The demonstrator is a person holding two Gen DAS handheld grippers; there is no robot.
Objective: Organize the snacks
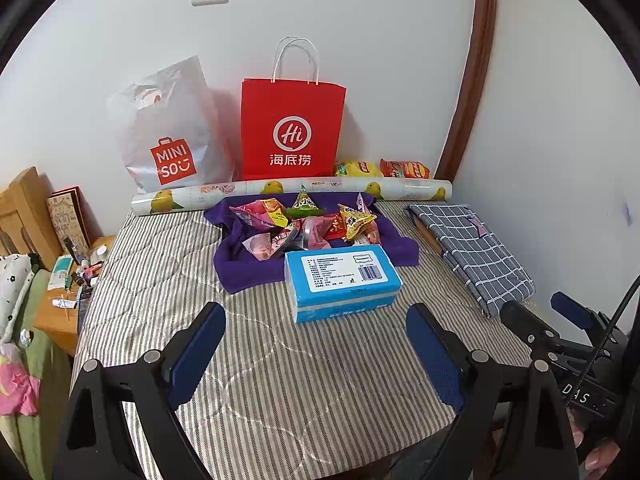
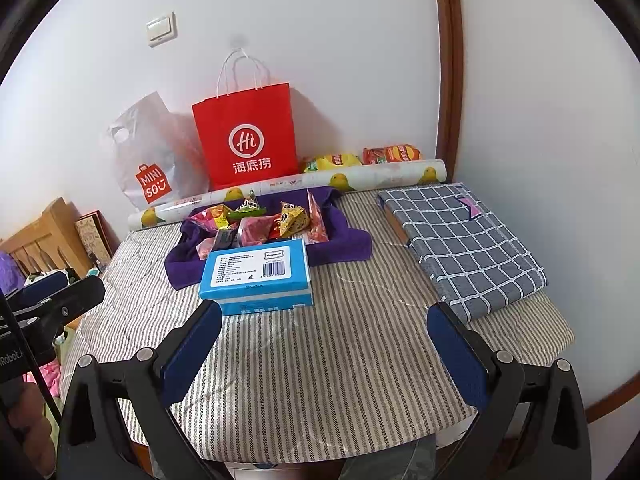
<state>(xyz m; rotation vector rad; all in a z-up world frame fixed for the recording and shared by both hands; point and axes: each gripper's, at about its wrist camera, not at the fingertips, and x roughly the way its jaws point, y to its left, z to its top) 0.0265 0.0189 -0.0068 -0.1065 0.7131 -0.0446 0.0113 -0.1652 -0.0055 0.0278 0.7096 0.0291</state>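
Left wrist view: both grippers, left gripper [image 1: 316, 354] and right gripper [image 2: 324, 354], hover with jaws wide and empty over a striped bench [image 1: 280, 380]. Snacks [image 1: 308, 222] lie heaped on a purple cloth [image 1: 240, 268] (behind a blue tissue box [image 1: 340, 280]), near a white wall [image 1: 360, 20].

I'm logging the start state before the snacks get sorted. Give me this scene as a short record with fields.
surface: striped cloth over a table
snacks: wrapped packets piled on a purple cloth
in front of pile: blue tissue box, touching the purple cloth
at wall: red paper bag, white plastic bag, patterned roll, two chip bags
right side: folded checked cloth
left gripper: open, empty
right gripper: open, empty
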